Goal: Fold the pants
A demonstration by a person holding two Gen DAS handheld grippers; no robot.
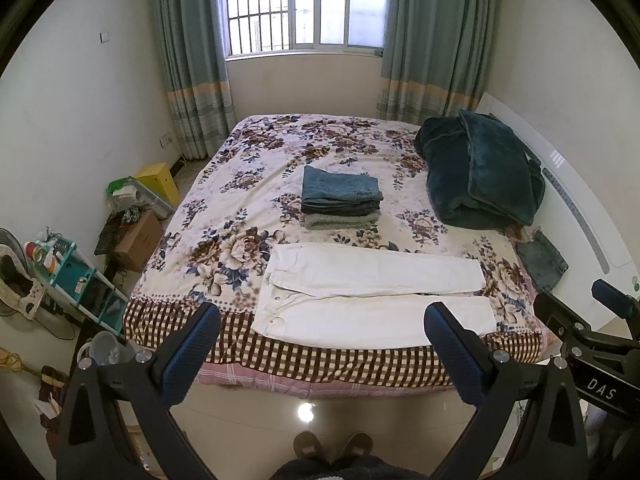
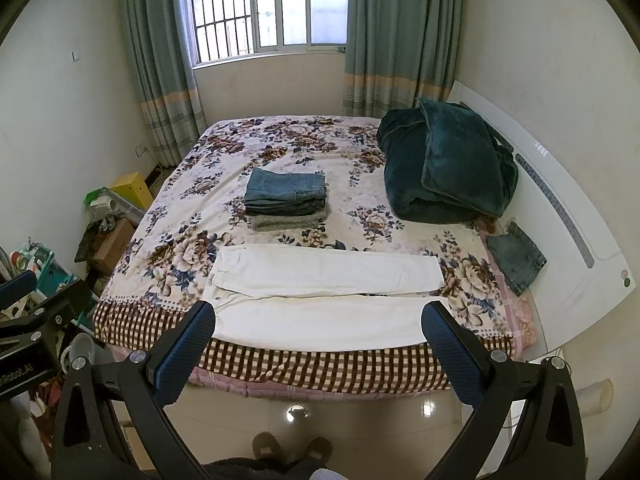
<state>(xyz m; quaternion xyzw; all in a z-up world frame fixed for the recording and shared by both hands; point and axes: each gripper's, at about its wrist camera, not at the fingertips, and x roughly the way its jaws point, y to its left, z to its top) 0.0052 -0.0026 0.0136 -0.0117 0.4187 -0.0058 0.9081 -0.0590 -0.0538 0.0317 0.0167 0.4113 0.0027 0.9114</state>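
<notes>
A pair of brown slippers [image 1: 333, 445] is seen nearest the lens, on the glossy floor below the left gripper [image 1: 322, 330]; its jaws are spread wide with nothing between them, and the right gripper [image 2: 318, 326] is held equally wide and empty; both are kept short of the bed [image 2: 280, 364]. The white pants [image 1: 372, 294] are laid flat across the near edge of the floral cover, waist to the left, legs side by side; no fold has been made. A clean first fold would probably be got by pinching the near leg at waist and hem together and carrying it over the far leg, edges matched. The stack of folded jeans [image 1: 340, 194] is shown in both views; a small denim piece [image 2: 516, 258] by the headboard is shown whole in the right wrist view, though what garment it is cannot be told.
</notes>
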